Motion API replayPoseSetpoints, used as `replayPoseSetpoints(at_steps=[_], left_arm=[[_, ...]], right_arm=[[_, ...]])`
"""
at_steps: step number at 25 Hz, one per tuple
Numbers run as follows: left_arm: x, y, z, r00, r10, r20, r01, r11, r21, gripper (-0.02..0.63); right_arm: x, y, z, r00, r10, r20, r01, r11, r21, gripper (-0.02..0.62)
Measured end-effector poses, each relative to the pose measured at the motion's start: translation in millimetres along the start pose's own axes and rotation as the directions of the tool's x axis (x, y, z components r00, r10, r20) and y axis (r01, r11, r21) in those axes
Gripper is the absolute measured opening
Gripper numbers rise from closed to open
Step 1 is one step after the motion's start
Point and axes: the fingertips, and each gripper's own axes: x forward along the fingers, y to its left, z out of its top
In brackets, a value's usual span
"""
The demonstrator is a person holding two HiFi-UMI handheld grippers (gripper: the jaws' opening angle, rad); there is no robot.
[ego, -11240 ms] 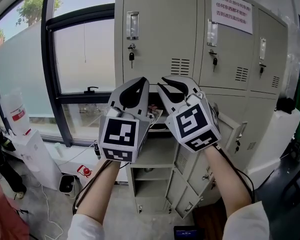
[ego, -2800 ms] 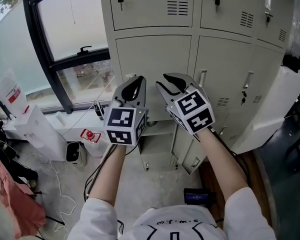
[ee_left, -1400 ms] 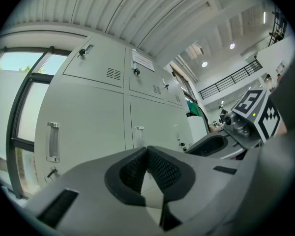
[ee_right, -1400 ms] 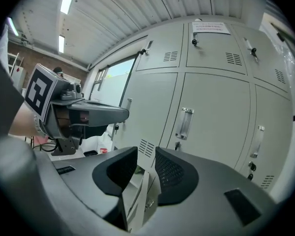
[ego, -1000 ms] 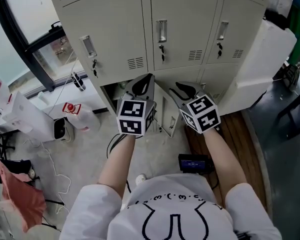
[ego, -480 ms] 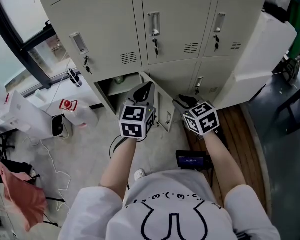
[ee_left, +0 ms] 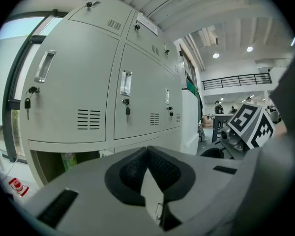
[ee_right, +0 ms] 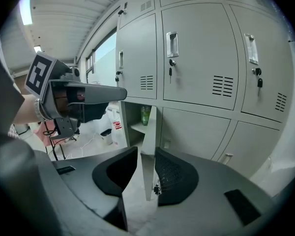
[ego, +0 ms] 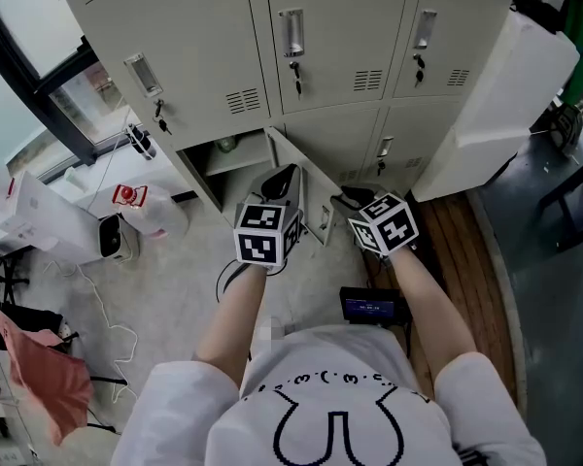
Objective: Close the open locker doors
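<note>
Open locker door: bottom row, left column, hinged at the right of the open compartment. The panel stands upright, long axis vertical, free edge toward the person, between the two grippers. Left gripper: jaw tips together, nothing held, door at its 3 o'clock in the head view. Right gripper: jaws slightly apart, empty, door edge at 12 o'clock beyond the gap, untouched. Being on the outer face, it looks better placed to push the door shut toward 10 o'clock.
</note>
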Motion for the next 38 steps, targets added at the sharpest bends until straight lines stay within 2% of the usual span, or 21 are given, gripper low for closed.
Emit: replayPoseSetpoints(at_steps=[13,24,32,38], left_arm=[[-11.9,8.5,-18.5,0.999,-0.008,-0.035,0.006,0.999,-0.034,0.017],[-34.7,35.1,-27.2,0.999,0.023,-0.024,-0.025,0.996,-0.091,0.017],[-55.5,64.6,-36.0,0.998,0.058,-0.012,-0.059,0.985,-0.164,0.014],[-72.3,88.2,-43.2,0.996,0.089,-0.009,-0.089,0.978,-0.19,0.014]], right_arm=[[9.0,14.5,1.0,1.0,0.011,-0.005,-0.011,1.0,0.017,0.101],[25.0,64.8,9.1,0.991,0.126,-0.048,-0.127,0.991,-0.031,0.124],[41.9,98.2,19.5,0.984,0.166,-0.061,-0.17,0.984,-0.05,0.14],[57.3,124.3,29.0,0.98,0.194,-0.05,-0.197,0.979,-0.052,0.148]])
